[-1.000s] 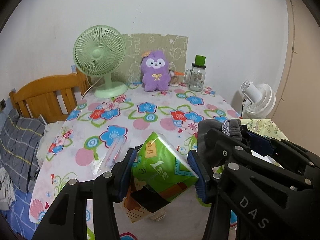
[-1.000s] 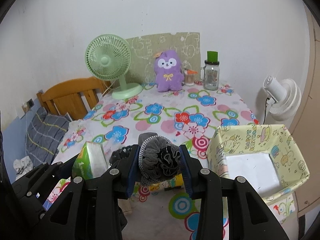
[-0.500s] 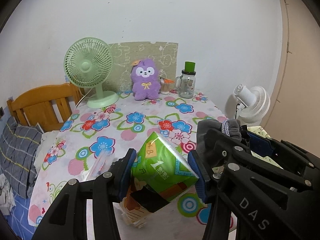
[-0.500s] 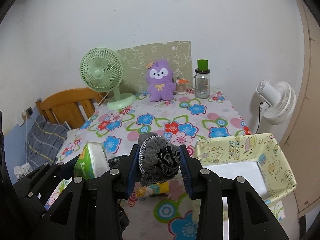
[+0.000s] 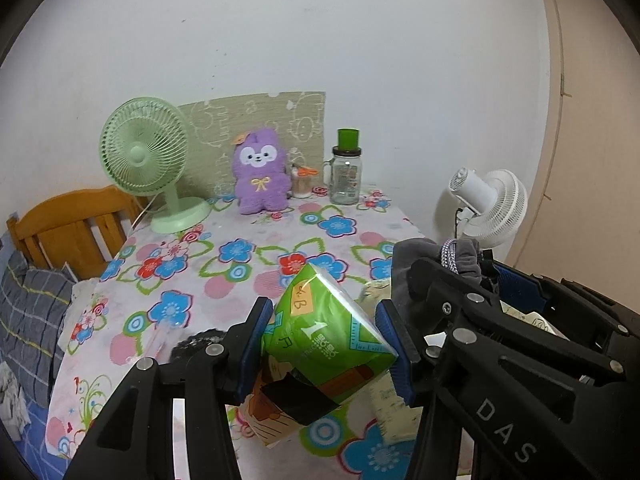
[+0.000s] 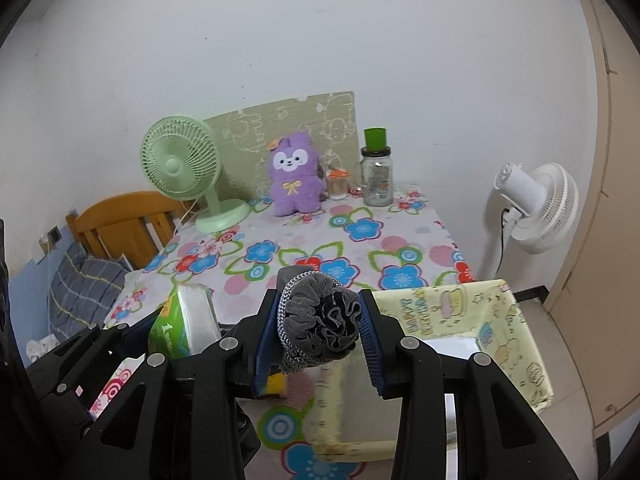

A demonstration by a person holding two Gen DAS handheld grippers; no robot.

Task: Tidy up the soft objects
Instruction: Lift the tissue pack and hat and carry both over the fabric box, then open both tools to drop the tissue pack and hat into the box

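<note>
My left gripper [image 5: 326, 344] is shut on a green tissue pack [image 5: 324, 332] and holds it above the near edge of the flowered table [image 5: 240, 264]. My right gripper [image 6: 320, 340] is shut on a rolled grey cloth [image 6: 320, 320], held above the near left wall of a pale yellow fabric box [image 6: 460, 320]. The tissue pack also shows in the right wrist view [image 6: 186, 326], left of the right gripper. The grey cloth shows in the left wrist view [image 5: 440, 256], to the right. A purple plush toy [image 5: 262, 176] sits at the table's far side.
A green desk fan [image 5: 148, 160], a glass jar with a green lid [image 5: 346, 176] and a small cup stand by the wall. A white floor fan [image 5: 488, 204] stands right of the table. A wooden headboard [image 5: 68, 224] and bedding lie left. A dark item lies under the left gripper.
Both grippers have risen and drawn back from the table, each keeping its hold. The yellow box now sits lower and closer under the right gripper.
</note>
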